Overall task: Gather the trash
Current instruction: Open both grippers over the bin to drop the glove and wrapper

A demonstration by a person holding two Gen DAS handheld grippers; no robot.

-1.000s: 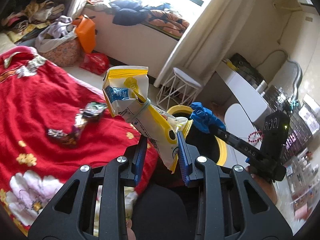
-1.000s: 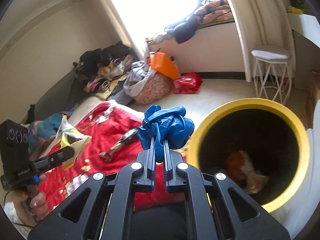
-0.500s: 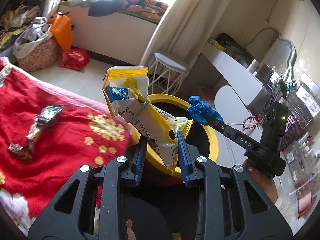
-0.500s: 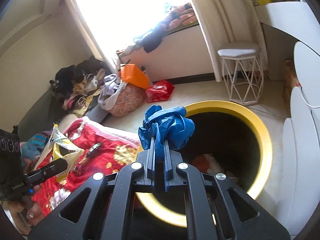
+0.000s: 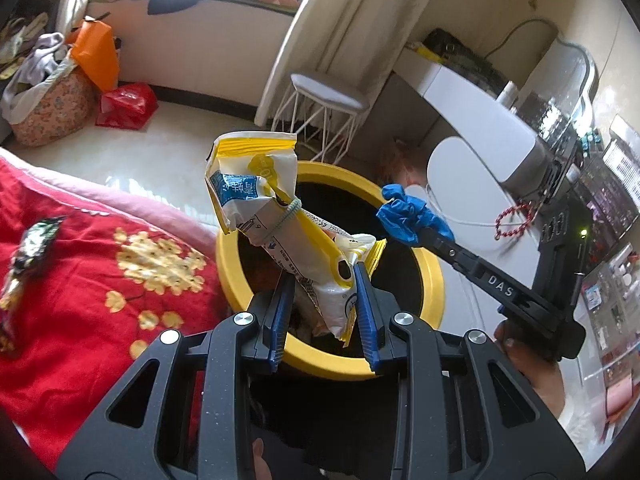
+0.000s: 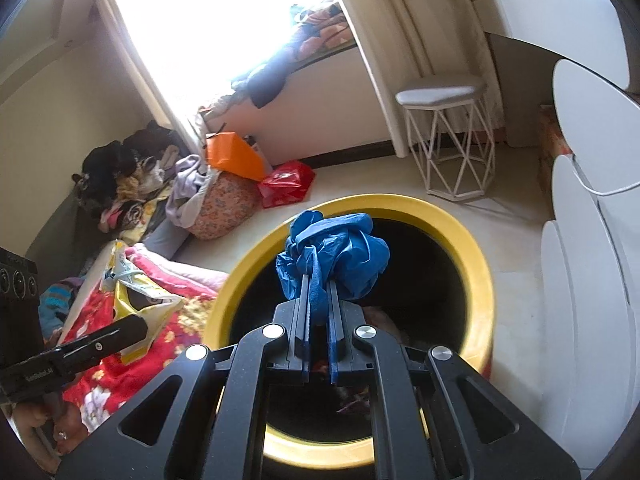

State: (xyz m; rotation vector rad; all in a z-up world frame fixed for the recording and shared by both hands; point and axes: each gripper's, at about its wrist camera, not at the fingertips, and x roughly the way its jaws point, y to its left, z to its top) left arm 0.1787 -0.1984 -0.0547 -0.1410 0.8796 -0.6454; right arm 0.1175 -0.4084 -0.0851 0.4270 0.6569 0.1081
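My left gripper is shut on a crumpled white and yellow snack bag and holds it over the near rim of the yellow trash bin. My right gripper is shut on a balled-up blue glove above the bin's open mouth. The glove also shows in the left wrist view. The snack bag shows at the left in the right wrist view. Some trash lies at the bottom of the bin.
A red flowered blanket lies left of the bin, with a dark candy wrapper on it. A white wire stool, a red bag, an orange bag and a white desk stand around.
Both grippers have moved from over the blanket toward the bin. The snack bag and the blue glove now hang over the bin's mouth.
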